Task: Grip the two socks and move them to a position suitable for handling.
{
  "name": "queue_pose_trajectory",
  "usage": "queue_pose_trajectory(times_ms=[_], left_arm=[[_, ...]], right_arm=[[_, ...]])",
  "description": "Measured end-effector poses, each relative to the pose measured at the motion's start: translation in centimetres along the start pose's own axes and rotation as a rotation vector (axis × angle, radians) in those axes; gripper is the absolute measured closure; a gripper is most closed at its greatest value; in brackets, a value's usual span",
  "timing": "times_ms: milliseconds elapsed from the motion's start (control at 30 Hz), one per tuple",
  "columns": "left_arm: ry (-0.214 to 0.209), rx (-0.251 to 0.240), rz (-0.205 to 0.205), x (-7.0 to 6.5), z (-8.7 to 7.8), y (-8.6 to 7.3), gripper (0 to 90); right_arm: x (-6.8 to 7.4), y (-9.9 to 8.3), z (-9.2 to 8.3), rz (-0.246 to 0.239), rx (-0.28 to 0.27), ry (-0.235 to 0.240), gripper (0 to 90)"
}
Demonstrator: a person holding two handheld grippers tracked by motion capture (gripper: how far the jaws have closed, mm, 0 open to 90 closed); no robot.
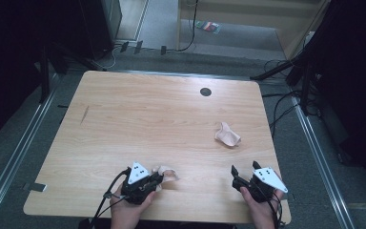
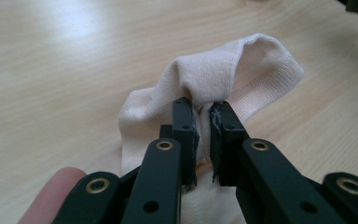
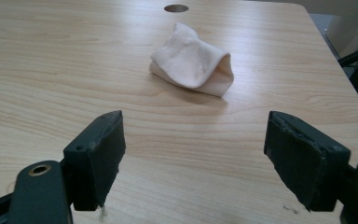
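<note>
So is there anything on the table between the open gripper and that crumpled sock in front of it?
No. Between the right gripper and the loose sock there is just bare wooden table, as the right gripper view shows.

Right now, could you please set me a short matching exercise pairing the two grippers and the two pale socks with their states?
Column one:
1. left gripper
2. right gripper
3. near sock
4. far sock

Column two:
A. lies free on the table
B. jaws wide open
C. pinched between jaws
D. jaws closed on cloth

Pairs: 1-D, 2-B, 3-C, 4-A
</note>
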State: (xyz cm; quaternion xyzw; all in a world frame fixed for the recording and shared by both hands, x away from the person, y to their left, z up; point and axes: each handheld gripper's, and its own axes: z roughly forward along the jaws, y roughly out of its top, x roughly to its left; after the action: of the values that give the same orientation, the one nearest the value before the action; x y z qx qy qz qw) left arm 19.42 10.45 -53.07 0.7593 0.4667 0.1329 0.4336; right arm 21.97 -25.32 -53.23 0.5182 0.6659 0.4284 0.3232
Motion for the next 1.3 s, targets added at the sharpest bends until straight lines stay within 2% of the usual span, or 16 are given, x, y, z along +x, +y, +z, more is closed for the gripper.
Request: queue_pose_trajectory(times_ms=[133,167,200,333,367,433,533,600,667,733,767,867,933,1067,1200,1300], left_arm=[[0.018,0.007,0.008,-0.5,0.7,-0.4,82.4],[0.044,0.007,0.011,-0.6,1.0,-0.6,80.9],[0.044,0.007,0.011,-0.6,1.0,-0.6,77.5],[0.050,-0.005,-0.011,-0.3,0.9,-0.4,38.7],[0.025,0.002,-0.022,0.2,0.5,-0.3,30.3],[0.028,-0.020,-0.010,0.8,-0.5,-0.5,26.3],[0.000,-0.028,-0.007,1.6,-1.4,-0.7,26.8],[-0.027,-0.034,0.028,2.2,-2.6,-1.2,34.9],[-0.032,-0.023,0.063,2.1,-3.1,-1.7,39.7],[-0.034,-0.018,0.069,2.1,-3.2,-1.9,42.4],[-0.059,-0.005,0.071,2.0,-3.4,-2.5,44.6],[-0.067,0.015,0.093,1.6,-3.1,-3.0,50.2],[-0.066,0.023,0.096,1.5,-3.0,-3.1,52.7],[-0.020,0.077,0.105,1.3,-2.1,-3.3,54.8],[0.002,0.096,0.092,1.5,-1.8,-3.3,61.0],[0.032,0.105,0.059,1.6,-1.6,-3.0,66.8]], right_arm=[[0.5,0.0,0.0,-0.010,0.003,0.014,20.8],[0.5,0.0,0.1,-0.013,0.003,0.016,20.8],[0.6,0.0,0.1,-0.016,0.003,0.019,20.8],[0.6,0.0,0.1,-0.019,0.002,0.024,20.8],[0.8,0.0,0.0,-0.013,0.002,0.032,20.7],[1.0,0.0,0.0,-0.005,0.003,0.047,20.7],[1.6,0.0,-0.1,0.014,0.006,0.076,21.3],[2.8,0.1,-0.2,0.017,0.006,0.131,22.7],[3.9,0.2,-0.1,0.015,0.009,0.165,23.9],[4.7,0.2,0.0,0.017,0.014,0.189,24.8],[6.0,0.3,0.2,0.024,0.025,0.230,26.1],[7.4,0.2,0.4,0.025,0.041,0.262,29.1],[8.5,0.2,0.8,0.023,0.059,0.282,31.2],[9.9,0.0,1.4,0.010,0.093,0.269,34.9],[10.5,0.0,1.9,0.013,0.107,0.274,39.1],[10.7,0.0,2.2,0.024,0.116,0.281,43.1]])
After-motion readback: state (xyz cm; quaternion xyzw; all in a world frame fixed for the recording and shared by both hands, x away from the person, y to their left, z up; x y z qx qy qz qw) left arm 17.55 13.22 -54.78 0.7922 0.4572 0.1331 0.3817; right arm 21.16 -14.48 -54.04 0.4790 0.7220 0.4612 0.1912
